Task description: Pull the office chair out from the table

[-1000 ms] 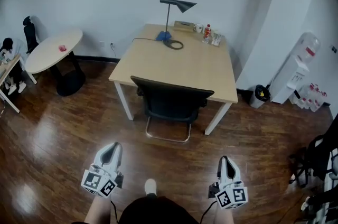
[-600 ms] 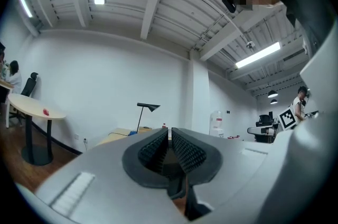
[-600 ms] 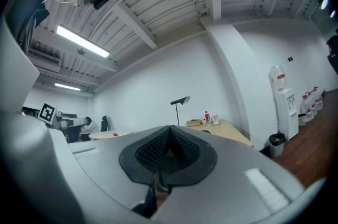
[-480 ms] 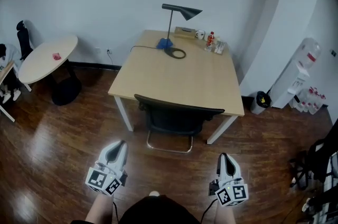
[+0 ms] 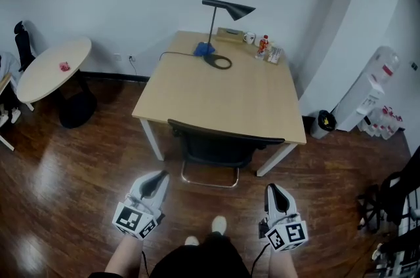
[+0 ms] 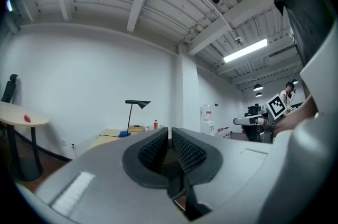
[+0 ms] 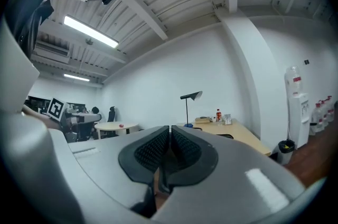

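Left tongs (image 5: 157, 178) and right tongs (image 5: 273, 189) sit nearer the black mesh office chair (image 5: 223, 145) than a second ago.
Both pairs are pressed together, empty, touching nothing.

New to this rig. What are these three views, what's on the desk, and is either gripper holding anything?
There is no robot here: a person carries a handheld two-finger gripper in each hand. The head view comes from a camera on the person's head looking down, and it shows the left gripper and right gripper near the bottom. The other two pictures come from cameras riding on each gripper, looking along its fingers. Ahead stands a table with an office chair pushed in at its near edge. At the table's far end are a desk lamp, a cup and a bottle. Both grippers' fingers are shut with nothing between them, and neither touches the chair.
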`<act>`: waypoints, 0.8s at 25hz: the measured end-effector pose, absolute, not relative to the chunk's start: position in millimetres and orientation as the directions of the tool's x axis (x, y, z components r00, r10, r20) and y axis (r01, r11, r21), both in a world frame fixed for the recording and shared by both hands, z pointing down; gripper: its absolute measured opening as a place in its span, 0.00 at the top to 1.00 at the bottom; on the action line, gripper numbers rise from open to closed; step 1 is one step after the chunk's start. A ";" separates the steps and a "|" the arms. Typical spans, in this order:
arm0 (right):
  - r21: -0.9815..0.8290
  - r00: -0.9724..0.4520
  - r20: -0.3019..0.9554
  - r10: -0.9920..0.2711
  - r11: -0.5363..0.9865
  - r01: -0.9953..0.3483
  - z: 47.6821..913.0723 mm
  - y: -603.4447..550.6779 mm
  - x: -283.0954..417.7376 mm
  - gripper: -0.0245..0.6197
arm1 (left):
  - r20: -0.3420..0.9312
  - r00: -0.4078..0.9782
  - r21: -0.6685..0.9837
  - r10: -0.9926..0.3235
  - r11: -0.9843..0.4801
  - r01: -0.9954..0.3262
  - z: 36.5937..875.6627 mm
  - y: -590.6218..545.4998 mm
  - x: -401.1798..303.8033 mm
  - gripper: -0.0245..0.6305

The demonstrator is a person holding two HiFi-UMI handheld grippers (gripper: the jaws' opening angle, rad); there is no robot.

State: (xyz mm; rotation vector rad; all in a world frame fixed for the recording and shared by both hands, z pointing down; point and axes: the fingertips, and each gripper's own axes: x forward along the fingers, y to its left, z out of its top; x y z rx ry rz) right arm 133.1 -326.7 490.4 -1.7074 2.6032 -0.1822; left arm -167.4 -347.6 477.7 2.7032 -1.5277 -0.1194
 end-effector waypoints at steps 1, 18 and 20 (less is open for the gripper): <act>-0.109 -0.405 0.050 -0.913 0.399 -0.911 492.7 -330.6 132.5 0.92 | -0.048 0.514 0.069 -0.856 -0.516 -0.854 479.3 -350.6 -166.6 0.93; -0.056 -0.501 0.040 -0.864 0.499 -0.865 481.4 -448.1 137.4 0.86 | -0.030 0.549 -0.061 -0.836 -0.546 -0.835 471.8 -447.9 -128.9 0.93; -0.035 -0.529 0.045 -0.848 0.528 -0.849 479.0 -459.6 132.1 0.82 | -0.006 0.568 -0.118 -0.823 -0.564 -0.817 474.7 -461.6 -123.1 0.93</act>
